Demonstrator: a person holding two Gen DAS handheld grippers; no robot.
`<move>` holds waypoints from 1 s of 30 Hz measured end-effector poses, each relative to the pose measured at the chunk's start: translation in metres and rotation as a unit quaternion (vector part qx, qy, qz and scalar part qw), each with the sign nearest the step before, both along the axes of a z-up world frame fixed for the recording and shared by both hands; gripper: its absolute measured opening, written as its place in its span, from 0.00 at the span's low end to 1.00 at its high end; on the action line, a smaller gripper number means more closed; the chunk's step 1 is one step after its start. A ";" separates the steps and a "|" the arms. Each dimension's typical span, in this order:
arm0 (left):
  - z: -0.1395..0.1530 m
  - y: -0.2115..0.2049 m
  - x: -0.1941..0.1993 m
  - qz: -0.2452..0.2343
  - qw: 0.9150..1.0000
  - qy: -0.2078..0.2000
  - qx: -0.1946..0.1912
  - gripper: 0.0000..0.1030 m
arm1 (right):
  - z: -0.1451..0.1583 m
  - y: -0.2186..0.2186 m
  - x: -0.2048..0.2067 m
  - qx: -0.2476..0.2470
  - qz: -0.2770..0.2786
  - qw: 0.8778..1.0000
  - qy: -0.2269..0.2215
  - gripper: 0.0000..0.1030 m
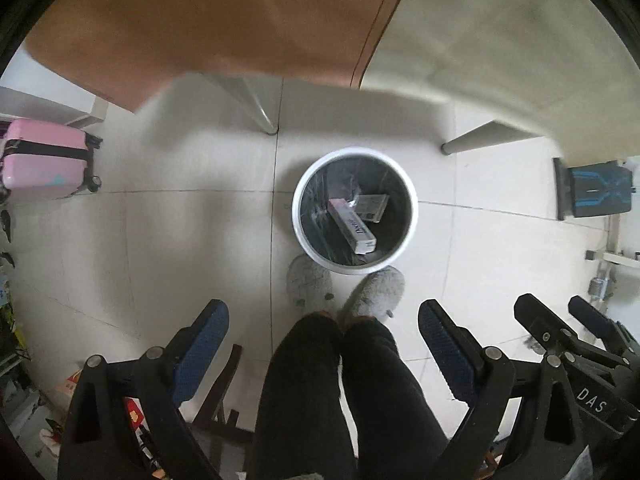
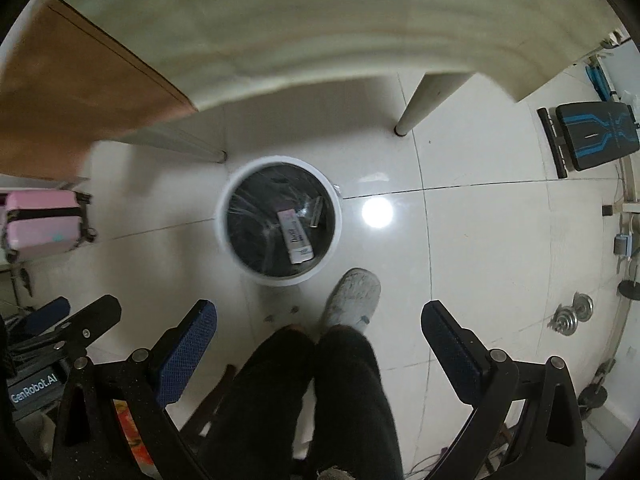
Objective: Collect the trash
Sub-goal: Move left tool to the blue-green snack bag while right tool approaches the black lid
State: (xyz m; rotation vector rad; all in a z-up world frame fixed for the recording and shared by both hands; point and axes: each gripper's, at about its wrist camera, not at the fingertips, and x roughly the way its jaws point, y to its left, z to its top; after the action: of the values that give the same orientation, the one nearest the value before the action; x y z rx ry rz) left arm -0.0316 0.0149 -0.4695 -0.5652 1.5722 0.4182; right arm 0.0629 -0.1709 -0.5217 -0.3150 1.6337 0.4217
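A white round trash bin (image 1: 298,224) with a dark liner stands on the tiled floor below the table edge; it also shows in the right wrist view (image 2: 222,232). Inside lie a long white and pink box (image 1: 352,226) (image 2: 295,236) and a smaller flat packet (image 1: 372,207) (image 2: 317,212). My left gripper (image 1: 324,320) is open and empty, high above the floor in front of the bin. My right gripper (image 2: 320,318) is open and empty beside it; it also shows at the right of the left wrist view (image 1: 560,316).
The person's black-trousered legs (image 1: 344,392) and grey slippers (image 1: 376,288) stand just in front of the bin. A brown and cream table (image 1: 280,20) overhangs with legs (image 1: 260,112). A pink suitcase (image 1: 44,160) is left, a black-blue bench (image 2: 592,136) and dumbbell weights (image 2: 572,312) right.
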 end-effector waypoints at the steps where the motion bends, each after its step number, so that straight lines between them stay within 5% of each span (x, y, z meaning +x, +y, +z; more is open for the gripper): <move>1: 0.019 0.000 0.001 0.001 1.000 -0.009 0.001 0.94 | 0.022 0.000 0.001 0.007 -0.005 1.000 0.000 1.00; 8: 0.143 0.021 0.042 0.016 0.994 -0.101 0.024 0.94 | 0.157 0.004 0.038 0.067 -0.033 0.996 -0.039 1.00; 15: 0.204 0.045 0.131 0.042 0.986 -0.158 0.038 1.00 | 0.249 -0.009 0.136 0.103 -0.080 0.986 -0.101 1.00; 21: 0.195 0.074 0.206 0.138 0.978 -0.157 -0.027 1.00 | 0.251 -0.017 0.249 0.107 -0.108 0.983 -0.099 1.00; 30: 0.102 0.109 0.295 0.343 0.918 -0.122 -0.156 0.95 | 0.199 0.031 0.399 0.075 -0.075 0.991 -0.078 1.00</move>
State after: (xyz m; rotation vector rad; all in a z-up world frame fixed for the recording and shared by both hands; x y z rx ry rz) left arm 0.2635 0.1237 -0.3676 -1.3792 1.1674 0.5926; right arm 0.4619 -0.1395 -0.3223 -0.1073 1.4525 0.3931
